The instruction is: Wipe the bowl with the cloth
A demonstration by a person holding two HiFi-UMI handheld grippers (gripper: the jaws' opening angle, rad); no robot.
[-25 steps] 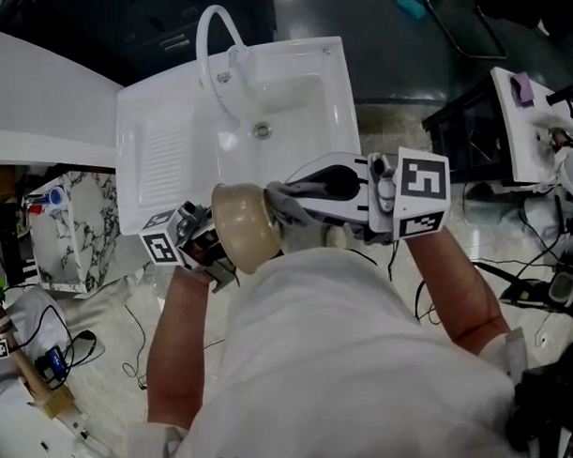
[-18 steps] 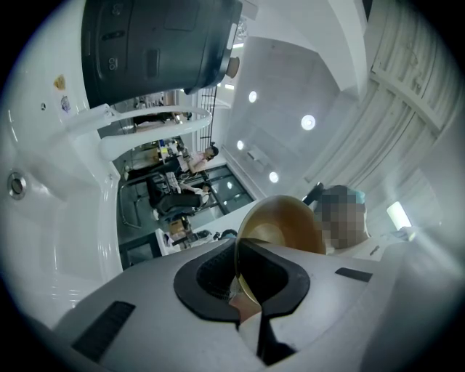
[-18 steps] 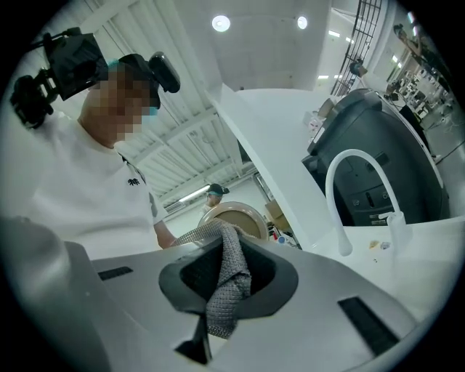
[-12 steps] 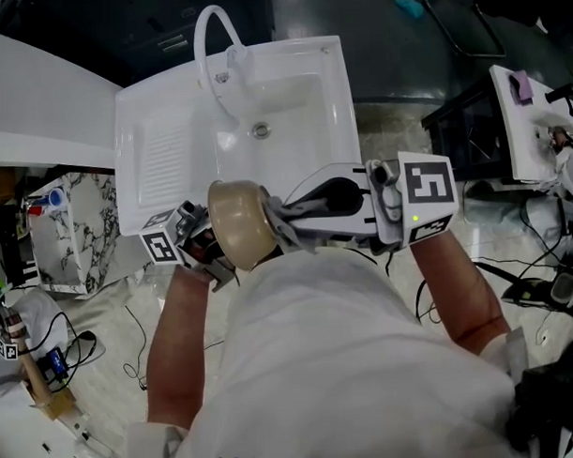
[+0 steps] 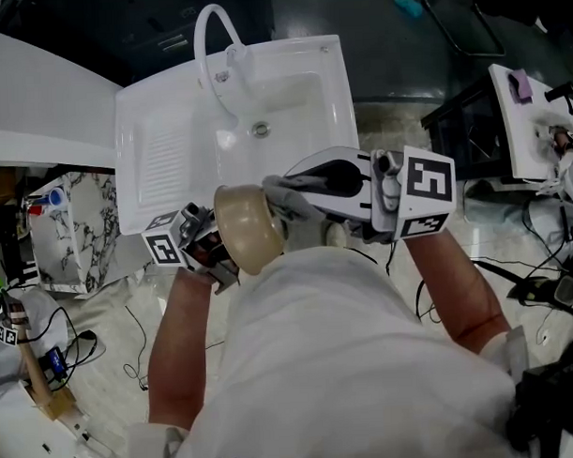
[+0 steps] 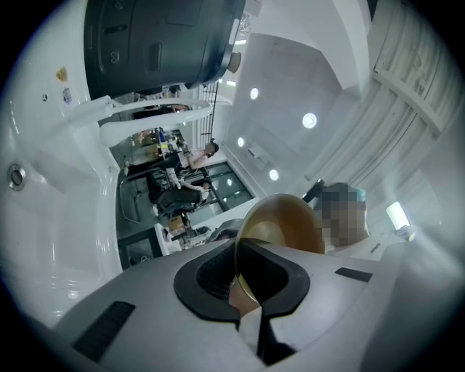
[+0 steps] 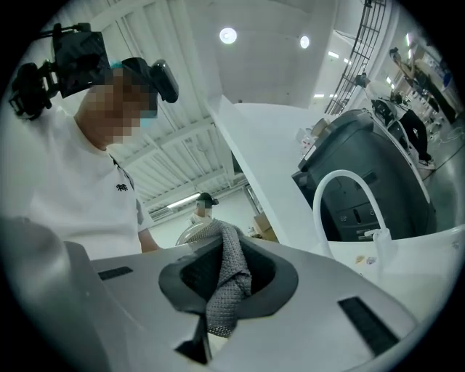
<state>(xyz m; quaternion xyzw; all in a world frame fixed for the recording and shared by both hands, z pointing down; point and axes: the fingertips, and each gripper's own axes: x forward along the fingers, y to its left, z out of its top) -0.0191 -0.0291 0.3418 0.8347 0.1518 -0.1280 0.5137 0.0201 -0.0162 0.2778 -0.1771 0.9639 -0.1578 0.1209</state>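
My left tool [image 5: 222, 261] is clamped on the rim of the tan bowl [image 5: 249, 229]. In the left gripper view the two jaws pinch the bowl's thin edge [image 6: 243, 280], one on the inside and one on the outside, and the rest of the bowl [image 6: 282, 224] rises beyond them. I hold the bowl tipped on its side in front of my chest, off any surface, just below the near edge of the white sink [image 5: 162, 143] as the head view shows it.

My right tool [image 5: 299, 187] is closed on the grey cloth [image 5: 287, 203]. In the right gripper view the knitted cloth [image 7: 227, 280] stands bunched between the jaws and sticks out past their tips. From the head view the cloth's free end meets the right side of the bowl, so the two tools face each other with the bowl and cloth between them. The curved white faucet [image 5: 212, 33] stands at the far side of the sink.
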